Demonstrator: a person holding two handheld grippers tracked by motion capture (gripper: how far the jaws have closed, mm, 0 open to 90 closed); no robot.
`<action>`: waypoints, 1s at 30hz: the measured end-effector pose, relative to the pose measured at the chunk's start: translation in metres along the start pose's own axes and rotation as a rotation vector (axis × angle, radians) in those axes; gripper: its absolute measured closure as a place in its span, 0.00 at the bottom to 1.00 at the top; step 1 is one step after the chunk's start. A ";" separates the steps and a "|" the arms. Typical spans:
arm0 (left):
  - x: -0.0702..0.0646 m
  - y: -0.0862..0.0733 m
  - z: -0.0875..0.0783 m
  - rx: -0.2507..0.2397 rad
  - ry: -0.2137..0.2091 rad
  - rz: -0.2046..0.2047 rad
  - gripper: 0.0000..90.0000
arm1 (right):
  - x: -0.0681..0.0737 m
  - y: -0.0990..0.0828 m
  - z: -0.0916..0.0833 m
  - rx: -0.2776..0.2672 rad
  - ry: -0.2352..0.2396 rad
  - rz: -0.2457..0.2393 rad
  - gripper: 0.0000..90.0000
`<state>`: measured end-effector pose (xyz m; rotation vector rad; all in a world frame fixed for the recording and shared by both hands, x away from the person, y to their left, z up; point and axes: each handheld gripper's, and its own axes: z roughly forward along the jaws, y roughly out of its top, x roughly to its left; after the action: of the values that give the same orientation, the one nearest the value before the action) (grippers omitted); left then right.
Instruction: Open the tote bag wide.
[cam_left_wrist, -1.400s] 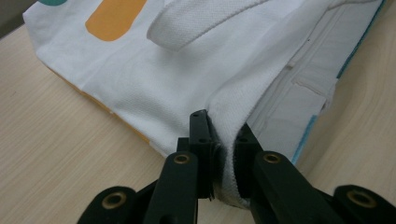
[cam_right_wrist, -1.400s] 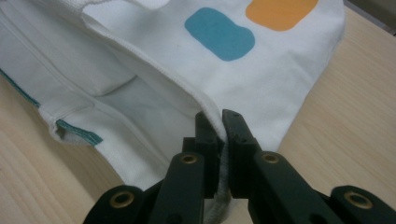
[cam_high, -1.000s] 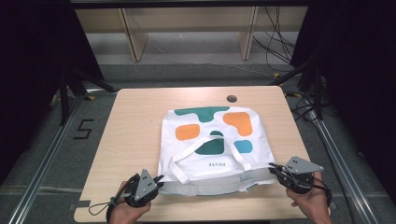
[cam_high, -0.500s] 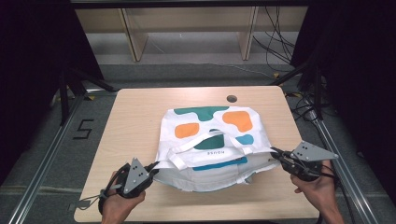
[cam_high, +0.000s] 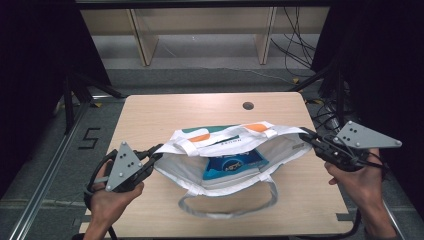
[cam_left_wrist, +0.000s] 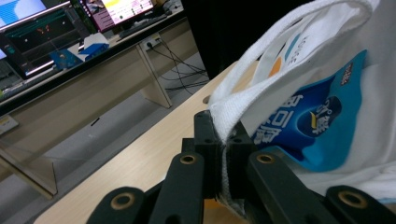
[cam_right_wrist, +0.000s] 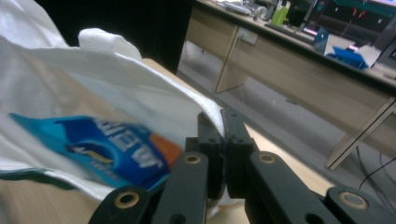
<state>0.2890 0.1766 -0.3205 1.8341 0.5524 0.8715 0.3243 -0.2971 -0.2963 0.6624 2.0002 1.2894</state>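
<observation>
1. High view: a white tote bag (cam_high: 235, 150) is being held up over the desk (cam_high: 165, 107) by its two upper corners, its mouth sagging open and one strap (cam_high: 227, 202) trailing on the wood.
2. Left tool (cam_high: 156, 154) is being kept clamped on the bag's rim (cam_left_wrist: 223, 126); right tool (cam_high: 306, 136) is likewise clamped on the opposite corner (cam_right_wrist: 212, 114).
3. A blue packet (cam_high: 232, 165) is being carried inside, near the open mouth.
4. Risk: the thin hem is being gripped only at its edge, so a slip at either tool is judged likely to tip the bag.
5. Risk: uneven lifting is judged able to spill the packet.
</observation>
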 end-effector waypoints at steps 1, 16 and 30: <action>0.003 0.007 -0.003 -0.009 -0.003 0.000 0.96 | -0.002 0.010 -0.002 -0.010 0.000 -0.007 0.98; 0.039 0.054 -0.011 -0.081 0.013 -0.036 0.97 | -0.022 0.067 -0.013 -0.059 -0.001 -0.047 0.98; 0.057 0.009 0.055 -0.011 0.006 -0.170 0.96 | -0.050 0.035 0.038 0.057 -0.047 0.013 0.98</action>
<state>0.3675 0.1805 -0.3078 1.7472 0.6953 0.7640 0.3879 -0.2967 -0.2630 0.7271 2.0036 1.2172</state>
